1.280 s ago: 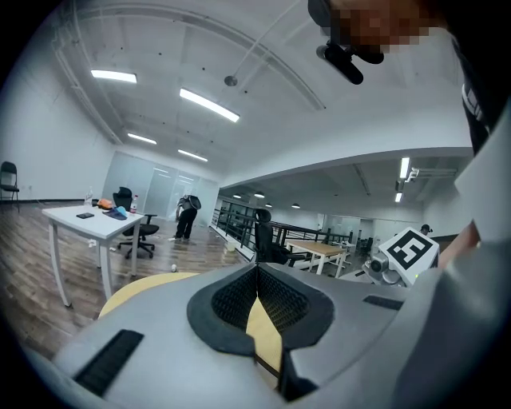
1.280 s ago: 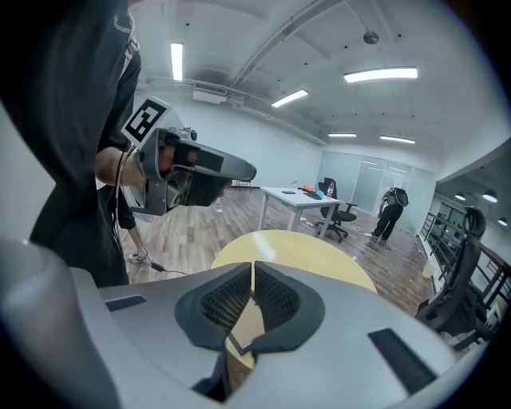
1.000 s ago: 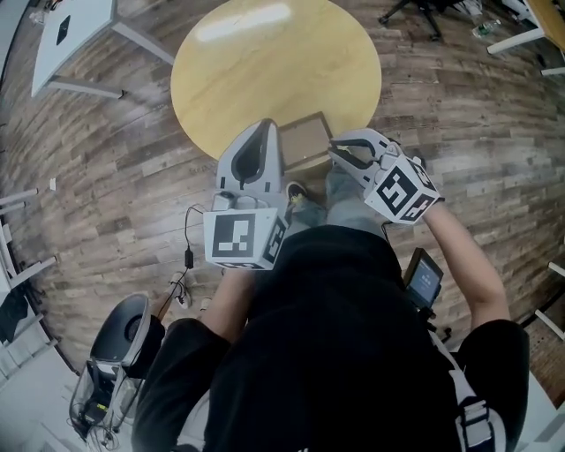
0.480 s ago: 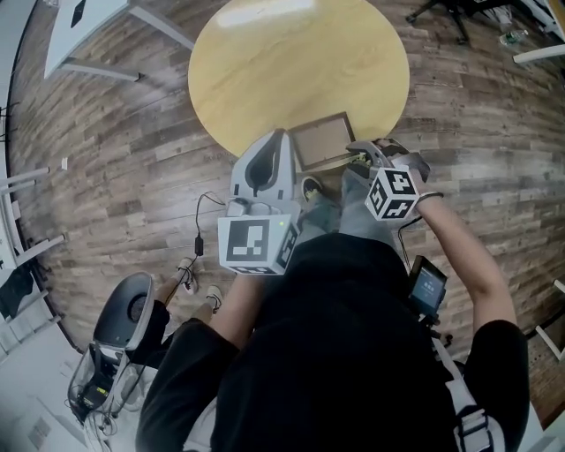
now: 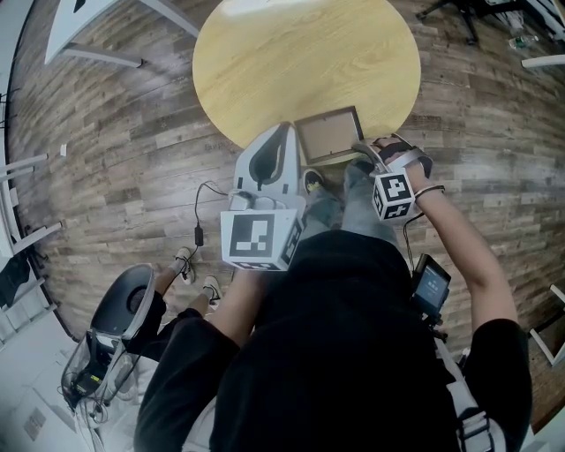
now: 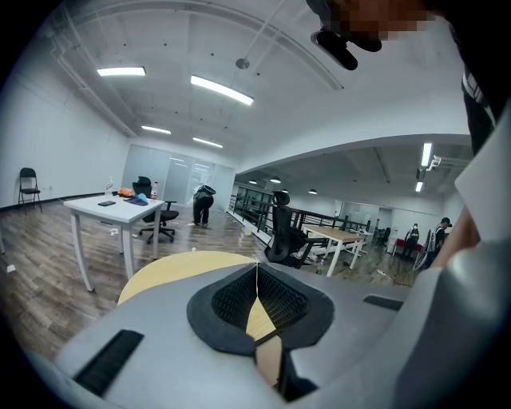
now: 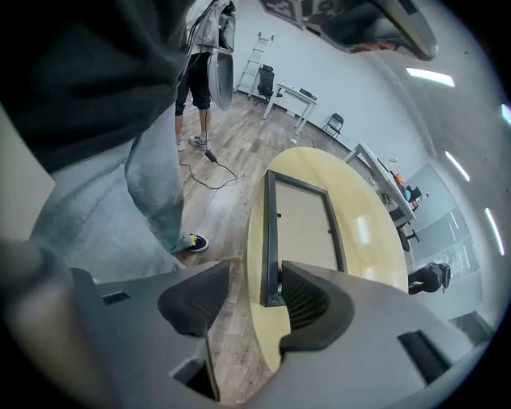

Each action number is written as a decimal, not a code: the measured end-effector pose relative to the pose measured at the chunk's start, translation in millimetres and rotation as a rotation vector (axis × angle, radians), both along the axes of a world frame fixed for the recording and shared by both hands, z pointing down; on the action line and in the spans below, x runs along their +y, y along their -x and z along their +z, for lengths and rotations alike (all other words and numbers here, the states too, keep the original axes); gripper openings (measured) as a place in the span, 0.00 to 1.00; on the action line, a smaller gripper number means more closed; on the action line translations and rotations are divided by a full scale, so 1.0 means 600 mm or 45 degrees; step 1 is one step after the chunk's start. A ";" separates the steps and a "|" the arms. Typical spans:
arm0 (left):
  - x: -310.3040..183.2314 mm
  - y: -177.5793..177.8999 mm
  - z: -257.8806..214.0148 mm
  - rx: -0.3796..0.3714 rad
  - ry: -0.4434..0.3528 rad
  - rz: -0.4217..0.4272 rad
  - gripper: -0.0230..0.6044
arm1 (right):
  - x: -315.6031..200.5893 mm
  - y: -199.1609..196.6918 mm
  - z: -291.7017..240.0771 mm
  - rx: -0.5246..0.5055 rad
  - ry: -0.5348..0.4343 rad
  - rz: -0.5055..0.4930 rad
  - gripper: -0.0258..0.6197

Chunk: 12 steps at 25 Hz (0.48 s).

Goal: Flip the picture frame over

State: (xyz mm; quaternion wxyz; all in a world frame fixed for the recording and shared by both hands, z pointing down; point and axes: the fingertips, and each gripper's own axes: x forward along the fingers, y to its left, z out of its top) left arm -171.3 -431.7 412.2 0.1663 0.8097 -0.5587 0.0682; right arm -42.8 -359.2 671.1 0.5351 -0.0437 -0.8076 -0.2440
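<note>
The picture frame (image 5: 328,134) lies flat on the round yellow table (image 5: 265,62), at its near edge, dark rim around a beige panel. In the right gripper view the frame (image 7: 302,216) runs away from me. Its near corner and the table's edge sit between the jaws of my right gripper (image 7: 251,279), which are opening, and the pads are not pressing on it. In the head view my right gripper (image 5: 364,152) points steeply down at that corner. My left gripper (image 5: 281,131) hovers just left of the frame, and in its own view the left gripper (image 6: 257,270) is shut on nothing.
Wood floor surrounds the table. A white desk (image 5: 88,18) stands far left and a chair base (image 5: 459,13) far right. A black cable (image 5: 199,221) and a grey bin (image 5: 124,313) are on the floor at left. My legs and shoe (image 7: 192,242) stand against the table's near edge.
My right gripper has dropped and rolled, coming from above the table's edge down onto the frame's near corner. The left gripper has sunk a little.
</note>
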 end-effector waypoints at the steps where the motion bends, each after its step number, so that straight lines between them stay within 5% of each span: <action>1: 0.002 -0.002 0.000 0.002 0.003 0.000 0.07 | 0.002 -0.001 0.002 0.005 -0.016 -0.010 0.34; 12: 0.011 -0.015 -0.002 -0.026 -0.010 0.032 0.07 | -0.012 0.012 0.011 0.066 -0.174 0.056 0.34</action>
